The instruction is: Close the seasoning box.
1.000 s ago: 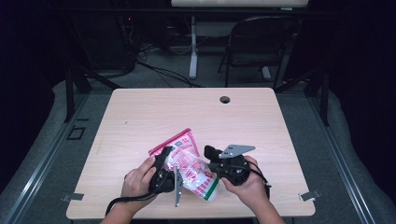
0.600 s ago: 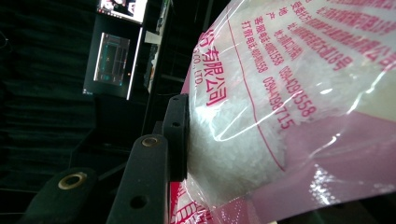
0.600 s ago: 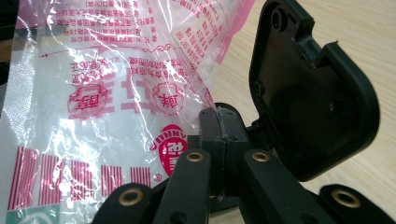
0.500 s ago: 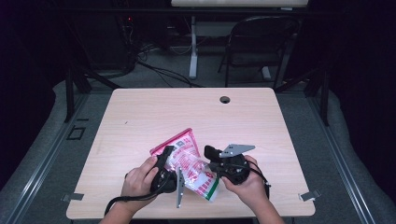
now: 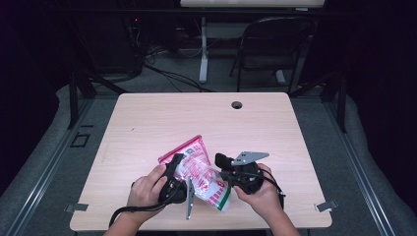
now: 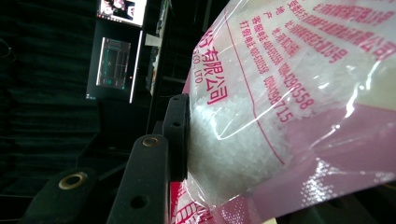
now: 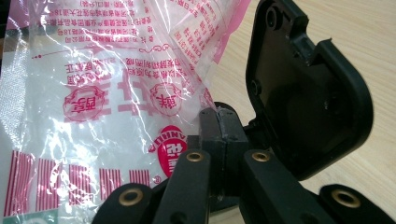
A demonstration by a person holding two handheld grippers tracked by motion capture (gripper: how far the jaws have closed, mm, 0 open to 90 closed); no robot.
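Note:
A clear and pink plastic bag of white granules (image 5: 199, 172), printed with red characters, is held just above the wooden table (image 5: 147, 128) near its front edge. My left gripper (image 5: 183, 164) is shut on the bag's filled body. One black finger (image 6: 180, 135) presses into the granules, and the other is hidden behind the bag (image 6: 289, 107). My right gripper (image 7: 218, 126) is shut on a fold of the bag's clear film (image 7: 93, 93), jaws pressed together. The right gripper (image 5: 222, 163) reaches in from the bag's right side. A black part of the left gripper (image 7: 303, 93) sits close beside the right gripper's jaws.
A round cable hole (image 5: 237, 104) sits near the table's far edge. A folding chair (image 5: 273, 49) and a white table leg (image 5: 203, 54) stand on the floor behind. A lit monitor (image 6: 114, 60) hangs in the dark background.

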